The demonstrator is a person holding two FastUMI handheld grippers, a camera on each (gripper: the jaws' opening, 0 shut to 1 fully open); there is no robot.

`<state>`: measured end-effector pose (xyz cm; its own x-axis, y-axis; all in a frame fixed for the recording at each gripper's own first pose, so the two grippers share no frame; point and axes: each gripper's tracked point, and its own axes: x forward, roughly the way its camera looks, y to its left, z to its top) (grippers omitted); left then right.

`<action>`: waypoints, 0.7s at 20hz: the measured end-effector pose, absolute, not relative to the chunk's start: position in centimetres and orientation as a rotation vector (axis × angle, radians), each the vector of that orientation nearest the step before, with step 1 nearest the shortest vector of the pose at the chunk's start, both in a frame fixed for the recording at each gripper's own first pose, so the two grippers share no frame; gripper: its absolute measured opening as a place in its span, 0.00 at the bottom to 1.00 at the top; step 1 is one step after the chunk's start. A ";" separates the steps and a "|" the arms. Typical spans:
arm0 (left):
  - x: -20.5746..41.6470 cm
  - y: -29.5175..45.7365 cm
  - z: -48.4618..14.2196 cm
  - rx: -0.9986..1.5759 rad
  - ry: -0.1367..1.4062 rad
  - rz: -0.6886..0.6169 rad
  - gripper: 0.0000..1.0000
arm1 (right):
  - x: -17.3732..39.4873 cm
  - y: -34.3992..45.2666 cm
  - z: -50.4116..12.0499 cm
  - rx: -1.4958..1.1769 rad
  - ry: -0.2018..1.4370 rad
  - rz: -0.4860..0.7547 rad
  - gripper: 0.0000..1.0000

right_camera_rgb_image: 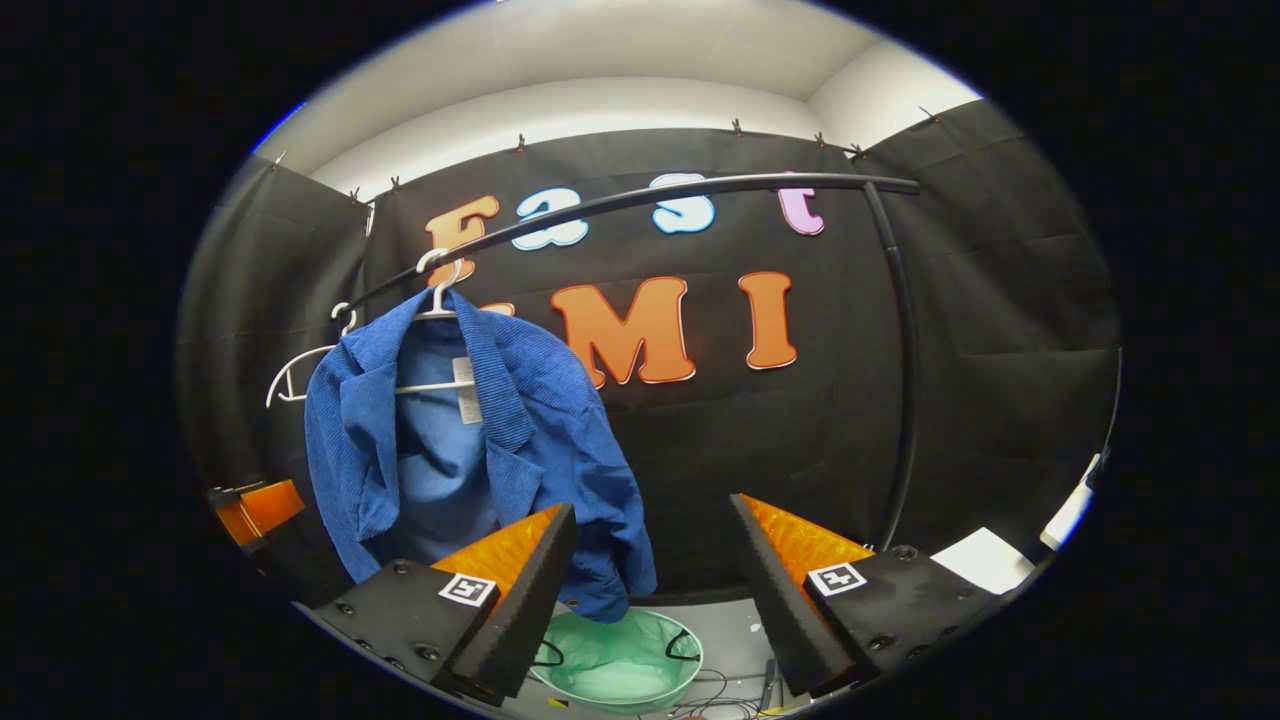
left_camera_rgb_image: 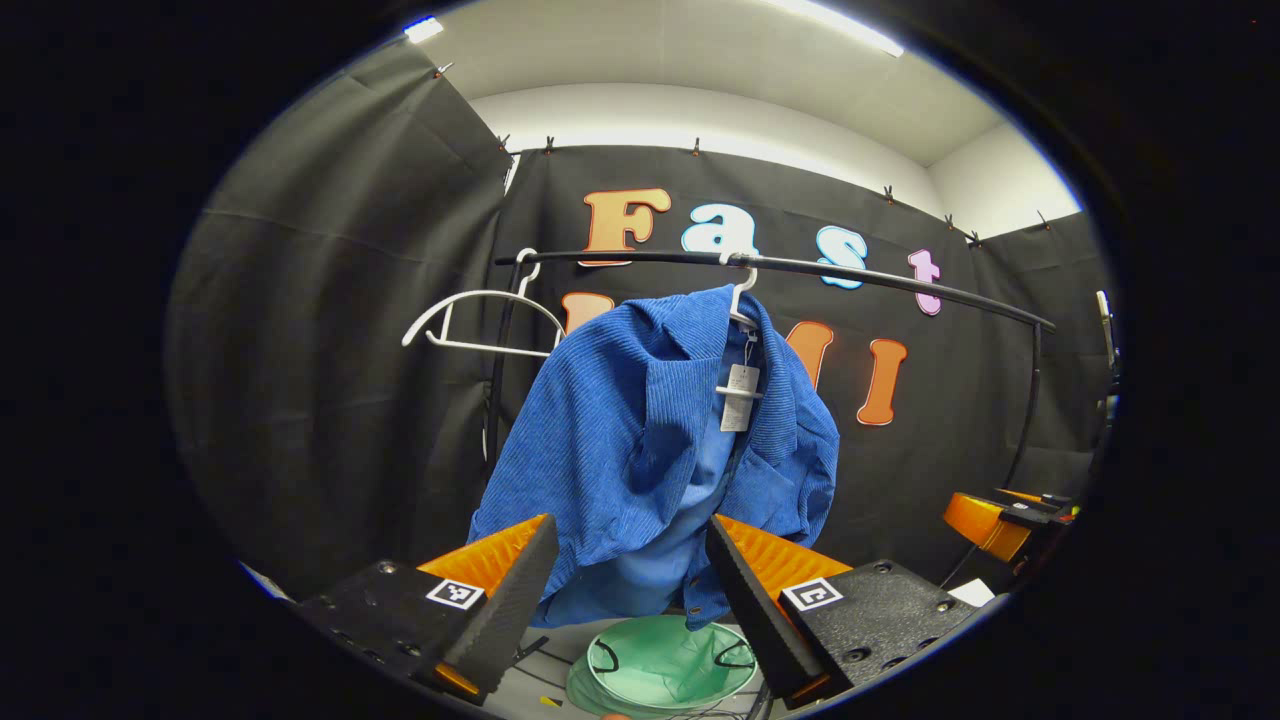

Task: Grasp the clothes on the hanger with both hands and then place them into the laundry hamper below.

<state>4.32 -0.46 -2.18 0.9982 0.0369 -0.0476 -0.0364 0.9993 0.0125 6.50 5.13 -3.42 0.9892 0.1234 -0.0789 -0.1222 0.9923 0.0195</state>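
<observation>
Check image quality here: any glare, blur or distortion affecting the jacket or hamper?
Left gripper view: blue jacket sharp and evenly lit; the ceiling light glares; the rail bows from fisheye. Right gripper view: jacket sharp, green hamper clear, rail curved.

Left hand-held gripper [left_camera_rgb_image: 630, 590], black screwed housings, square tag markers, orange ribbed fingers, dark textured pads

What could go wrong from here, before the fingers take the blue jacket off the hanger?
1. The blue jacket hangs skewed on its white hanger, so a one-sided pull might drag the hanger along the rail.
2. The green hamper below looks small beside the jacket; cloth may drape over its rim.
3. The right gripper sits off to the jacket's side, so its open fingers could close on air.
</observation>
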 end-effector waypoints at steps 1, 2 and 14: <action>4.6 -0.4 -2.4 0.014 0.048 0.038 0.94 | 7.0 5.8 -3.7 0.014 0.086 0.137 0.98; 4.9 -0.4 -2.4 0.018 0.048 0.040 0.93 | 7.5 6.5 -3.7 0.015 0.088 0.153 0.89; 10.5 -0.5 -2.4 0.044 0.037 0.055 0.94 | 14.5 14.8 -6.1 -0.030 0.131 0.337 0.98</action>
